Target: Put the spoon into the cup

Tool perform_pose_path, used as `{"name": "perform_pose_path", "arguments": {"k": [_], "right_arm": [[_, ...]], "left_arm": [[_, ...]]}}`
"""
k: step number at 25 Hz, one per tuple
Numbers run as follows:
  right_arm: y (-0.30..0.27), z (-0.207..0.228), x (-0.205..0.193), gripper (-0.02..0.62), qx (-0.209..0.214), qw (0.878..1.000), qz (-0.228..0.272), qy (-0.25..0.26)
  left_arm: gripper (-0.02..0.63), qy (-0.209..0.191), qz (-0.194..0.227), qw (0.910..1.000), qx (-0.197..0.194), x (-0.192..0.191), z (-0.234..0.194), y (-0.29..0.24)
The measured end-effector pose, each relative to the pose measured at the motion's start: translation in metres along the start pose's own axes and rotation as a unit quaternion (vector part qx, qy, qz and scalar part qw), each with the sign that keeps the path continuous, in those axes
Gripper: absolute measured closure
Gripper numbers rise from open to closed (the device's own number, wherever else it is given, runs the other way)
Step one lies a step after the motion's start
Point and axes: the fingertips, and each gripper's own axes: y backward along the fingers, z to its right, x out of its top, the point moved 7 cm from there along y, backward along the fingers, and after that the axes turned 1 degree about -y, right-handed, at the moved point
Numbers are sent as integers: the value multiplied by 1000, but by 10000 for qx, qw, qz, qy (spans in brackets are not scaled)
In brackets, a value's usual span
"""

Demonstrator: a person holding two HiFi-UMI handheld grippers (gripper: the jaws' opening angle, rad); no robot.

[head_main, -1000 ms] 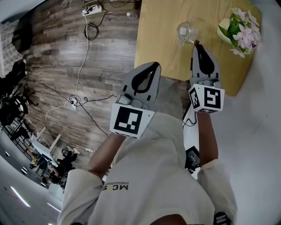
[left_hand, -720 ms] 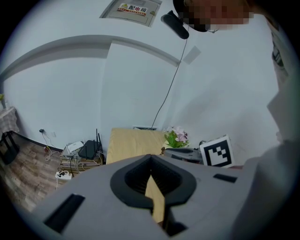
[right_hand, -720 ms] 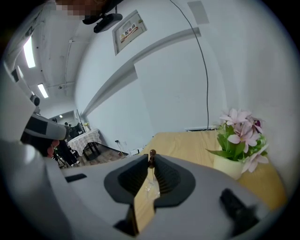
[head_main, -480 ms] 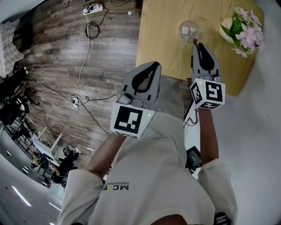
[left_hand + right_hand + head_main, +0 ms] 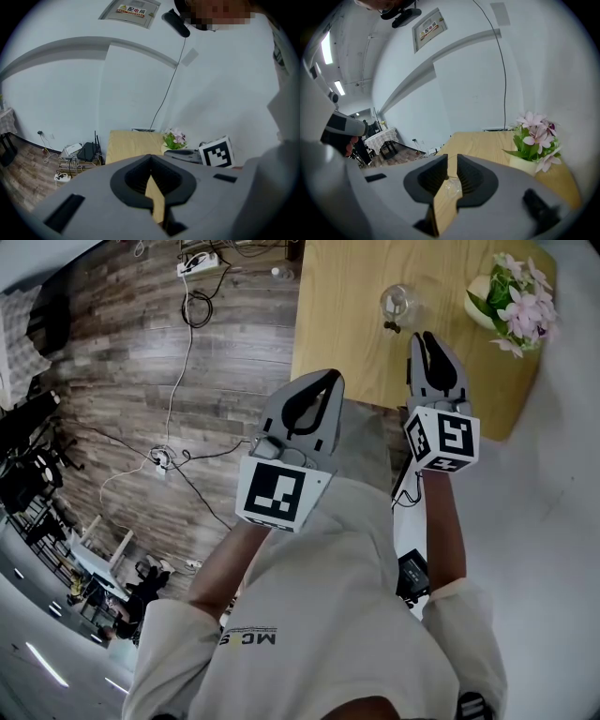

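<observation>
The right gripper (image 5: pixel 452 158) has its jaws a little apart, with nothing in them. The left gripper (image 5: pixel 150 157) is closed tight and empty. Only the head view shows the spoon (image 5: pixel 393 324), leaning in the glass cup (image 5: pixel 396 298) on the table (image 5: pixel 342 334).

Glass cup (image 5: pixel 397 302) on table (image 5: pixel 347 324), right gripper (image 5: pixel 428 337) near

Clear glass cup (image 5: pixel 397 303), rounded, standing upright in the upper part of the head view, right of centre. In the right gripper view, only a faint transparent shape low in the middle of the frame. Spoon (image 5: pixel 395 326) showing as a small dark tip at the cup's lower edge, pointing toward the bottom of the frame; rest not discernible through the glass.
</observation>
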Motion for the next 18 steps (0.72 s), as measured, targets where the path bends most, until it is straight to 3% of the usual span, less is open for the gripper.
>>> {"name": "perform_pose_path", "arguments": {"k": [18], "right_arm": [[62,-38,49,541,-301,9978,381,452]], "left_arm": [[595,-147,485,9987,-112,30,-3,45]]}}
